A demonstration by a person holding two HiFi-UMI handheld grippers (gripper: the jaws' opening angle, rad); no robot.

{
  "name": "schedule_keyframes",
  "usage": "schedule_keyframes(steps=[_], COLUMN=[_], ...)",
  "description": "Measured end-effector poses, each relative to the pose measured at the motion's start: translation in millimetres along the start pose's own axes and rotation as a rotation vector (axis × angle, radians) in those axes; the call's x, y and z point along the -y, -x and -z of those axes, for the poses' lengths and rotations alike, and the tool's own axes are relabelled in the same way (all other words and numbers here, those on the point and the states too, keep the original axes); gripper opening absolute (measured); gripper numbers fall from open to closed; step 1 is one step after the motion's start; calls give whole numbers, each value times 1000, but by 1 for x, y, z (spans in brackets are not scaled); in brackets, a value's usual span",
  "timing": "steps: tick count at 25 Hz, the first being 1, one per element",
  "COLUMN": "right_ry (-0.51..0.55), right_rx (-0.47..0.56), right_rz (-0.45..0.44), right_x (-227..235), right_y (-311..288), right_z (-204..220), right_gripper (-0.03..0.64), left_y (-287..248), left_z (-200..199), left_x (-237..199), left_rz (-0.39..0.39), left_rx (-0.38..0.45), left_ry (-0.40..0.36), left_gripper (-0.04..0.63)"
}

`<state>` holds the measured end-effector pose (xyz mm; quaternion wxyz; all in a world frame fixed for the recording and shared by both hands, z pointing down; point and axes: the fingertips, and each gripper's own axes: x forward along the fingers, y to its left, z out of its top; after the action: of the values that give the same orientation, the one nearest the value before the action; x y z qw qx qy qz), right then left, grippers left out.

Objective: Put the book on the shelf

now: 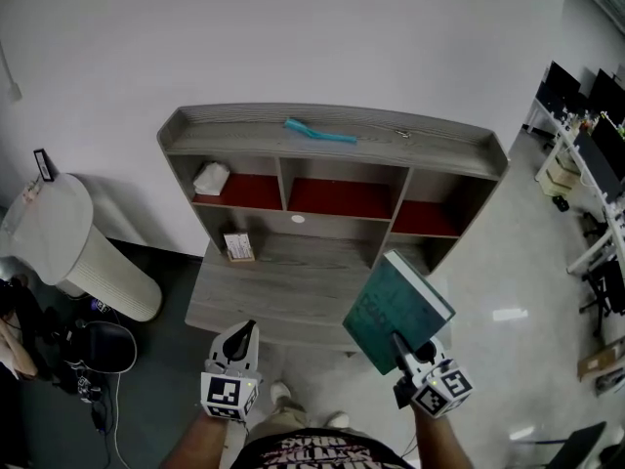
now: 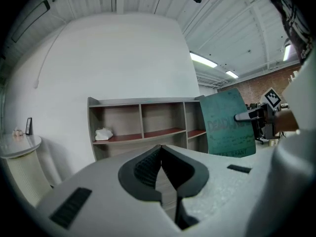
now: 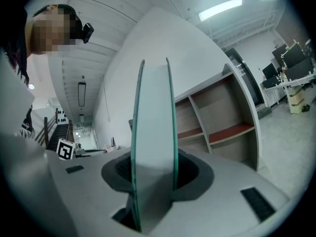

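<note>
The teal hardcover book (image 1: pixel 395 311) is hanging in the air before the grey wooden shelf unit with red-lined compartments (image 1: pixel 430 143), not yet placed. The right tongs (image 1: pixel 402 348) are clamping its lower edge, and the left tongs (image 1: pixel 241 342) are resting pinched together, empty. Placing is probably all that is remaining.

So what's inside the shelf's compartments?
A white crumpled item upper left, a small box below it; the book covers part of the lower right.

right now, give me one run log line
right gripper: shut on green book | left gripper: shut, empty | shelf: book not yet placed
</note>
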<state>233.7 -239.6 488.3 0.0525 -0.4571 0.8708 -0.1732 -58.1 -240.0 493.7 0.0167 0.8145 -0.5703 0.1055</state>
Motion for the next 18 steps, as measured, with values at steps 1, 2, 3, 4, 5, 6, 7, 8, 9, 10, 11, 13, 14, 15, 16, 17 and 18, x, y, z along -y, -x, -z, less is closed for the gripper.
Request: schedule_keyframes(steps=[1, 2, 3, 4, 5, 6, 7, 8, 9, 10, 11, 13, 14, 15, 16, 17, 18], right_ry=[0, 1, 1, 1, 1, -1, -3, -5, -7, -9, -9, -7, -6, -6, -9, -13, -19], right_rx=[-1, -2, -2, -1, 0, 2, 4, 6, 7, 7, 7, 8, 9, 11, 15, 21, 28], right_rz=[4, 8, 13, 17, 22, 26, 31, 36, 41, 47, 52, 63, 70, 77, 84, 91, 97], right_x=[0, 0, 0, 0, 0, 0, 0, -1, -1, -2, -3, -3, -3, -3, -3, -4, -4], right_y=[-3, -6, -10, -13, -16, -19, -22, -25, -29, -33, -36, -43, -47, -50, -54, -57, -61], right_z=[0, -1, -1, -1, -1, -2, -2, -2, -2, -1, -1, -1, -2, -2, -3, -3, -4], right_gripper=[161, 161, 161, 161, 161, 161, 161, 161, 161, 161, 161, 161, 161, 161, 161, 161, 161], left_y=[-3, -7, -10, -14, -17, -20, -23, -26, -29, -32, -35, -41, -45, -48, -52, -55, -58], left_z=[0, 0, -1, -1, -2, -2, -2, -2, -2, 0, 1, 2, 2, 2, 1, 2, 2], left_x=[-2, -4, -6, -8, -9, -12, -14, -17, -21, -25, -29, -38, -41, -45, -48, -51, -55], left_rz=[6, 13, 21, 29, 38, 46, 53, 60, 65, 70, 74, 83, 89, 95, 102, 109, 115], left_rx=[-1, -1, 0, 0, 0, 1, 2, 2, 1, -2, -5, -8, -7, -6, -4, -3, -2], left_ry=[1, 1, 0, -2, -5, -7, -10, -11, -12, -12, -11, -9, -8, -8, -7, -7, -7], left_gripper=[6, 6, 6, 6, 6, 6, 6, 6, 6, 6, 6, 6, 6, 6, 6, 6, 6])
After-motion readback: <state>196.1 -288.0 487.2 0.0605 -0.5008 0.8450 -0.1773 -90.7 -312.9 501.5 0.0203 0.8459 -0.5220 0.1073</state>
